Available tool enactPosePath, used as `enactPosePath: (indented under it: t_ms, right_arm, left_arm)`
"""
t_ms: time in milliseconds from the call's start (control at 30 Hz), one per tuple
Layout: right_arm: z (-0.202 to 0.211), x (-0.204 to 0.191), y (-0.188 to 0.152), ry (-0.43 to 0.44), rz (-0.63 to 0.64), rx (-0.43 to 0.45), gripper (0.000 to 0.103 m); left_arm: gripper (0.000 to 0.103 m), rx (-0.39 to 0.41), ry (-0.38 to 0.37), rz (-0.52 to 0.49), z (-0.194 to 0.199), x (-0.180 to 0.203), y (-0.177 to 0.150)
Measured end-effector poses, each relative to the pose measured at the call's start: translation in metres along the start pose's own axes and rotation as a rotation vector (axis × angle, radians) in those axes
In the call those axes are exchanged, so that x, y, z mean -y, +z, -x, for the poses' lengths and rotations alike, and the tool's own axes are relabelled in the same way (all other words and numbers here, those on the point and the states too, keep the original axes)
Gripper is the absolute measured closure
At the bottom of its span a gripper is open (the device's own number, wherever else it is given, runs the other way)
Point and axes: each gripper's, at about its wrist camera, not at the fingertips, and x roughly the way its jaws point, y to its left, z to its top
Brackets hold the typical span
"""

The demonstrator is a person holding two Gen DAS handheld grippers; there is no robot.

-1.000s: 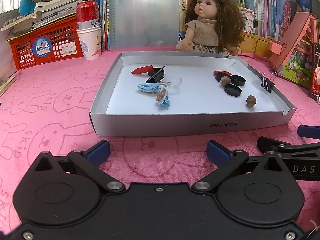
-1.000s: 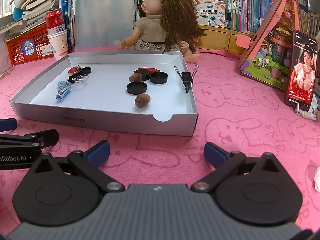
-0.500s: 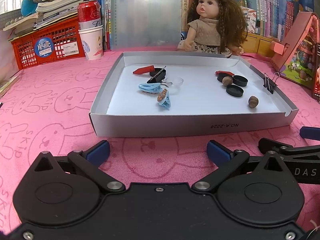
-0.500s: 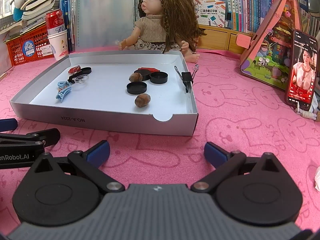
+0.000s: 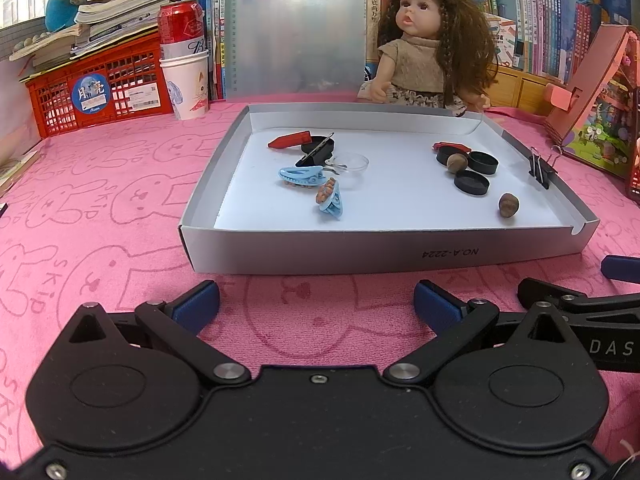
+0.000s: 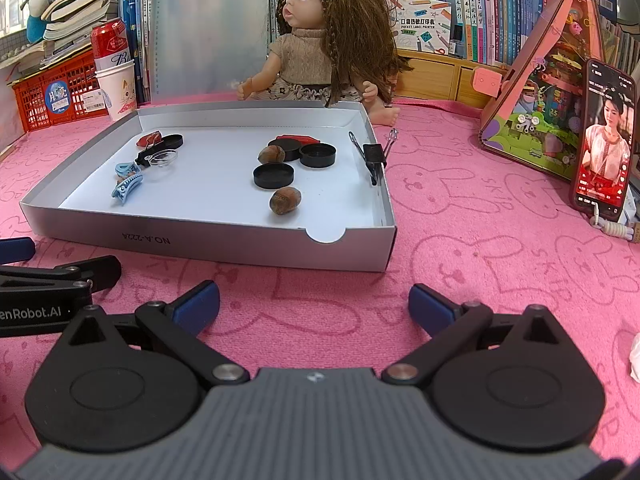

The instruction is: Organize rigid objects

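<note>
Both the left gripper [image 5: 316,306] and right gripper [image 6: 314,304] gape wide, empty, just short of the tray [image 5: 384,250]; its long side lies crosswise.

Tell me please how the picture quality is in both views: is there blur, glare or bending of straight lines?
Left wrist view: sharp, evenly lit; the grey tray front wall bows from fisheye distortion; the translucent sheet looks hazy. Right wrist view: equally sharp; the phone screen glows brightly, corners darken to black vignette.
</note>
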Motion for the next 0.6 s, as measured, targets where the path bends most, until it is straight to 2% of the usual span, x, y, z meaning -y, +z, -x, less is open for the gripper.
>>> enactPosePath:
  t_ms: [600]
  right_arm:
    - [0.0000,-0.0001,0.0001,0.000,0.000,0.000,0.000]
  left_arm:
    - [0.000,0.000,0.009,0.008,0.0003,0.0011,0.0001]
